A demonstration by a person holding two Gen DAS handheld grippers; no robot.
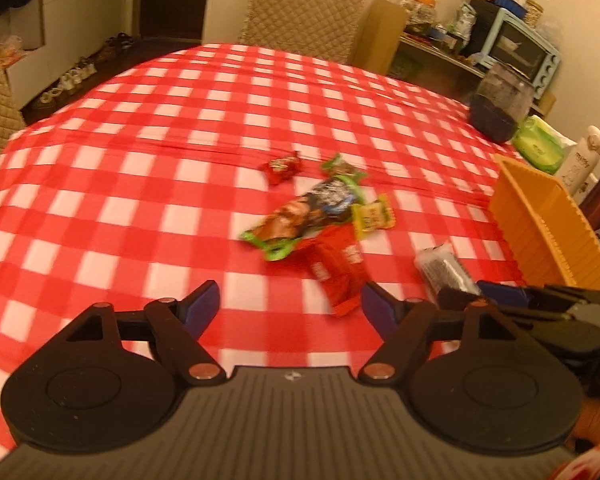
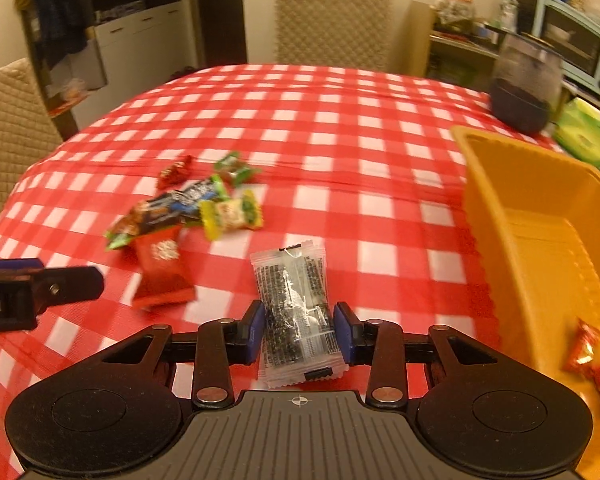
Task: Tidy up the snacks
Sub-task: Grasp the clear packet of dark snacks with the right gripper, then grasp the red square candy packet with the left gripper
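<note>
My right gripper [image 2: 299, 330] is shut on a clear packet of dark snack [image 2: 294, 308], which also shows in the left wrist view [image 1: 444, 270]. My left gripper [image 1: 290, 306] is open and empty, just above a red packet [image 1: 338, 270]. A pile of snacks lies on the checked tablecloth: a long green-edged bar [image 1: 300, 216], a yellow candy [image 1: 372, 216], a small red candy [image 1: 282, 166] and a green candy [image 1: 340, 164]. An orange basket [image 2: 540, 248] stands at the right with red candies [image 2: 592, 356] in it.
A dark jar [image 1: 498, 108] and a green tissue pack [image 1: 540, 144] stand at the table's far right. Padded chairs [image 1: 304, 8] stand at the far side and at the left. A shelf with a blue toaster oven [image 1: 520, 46] is behind.
</note>
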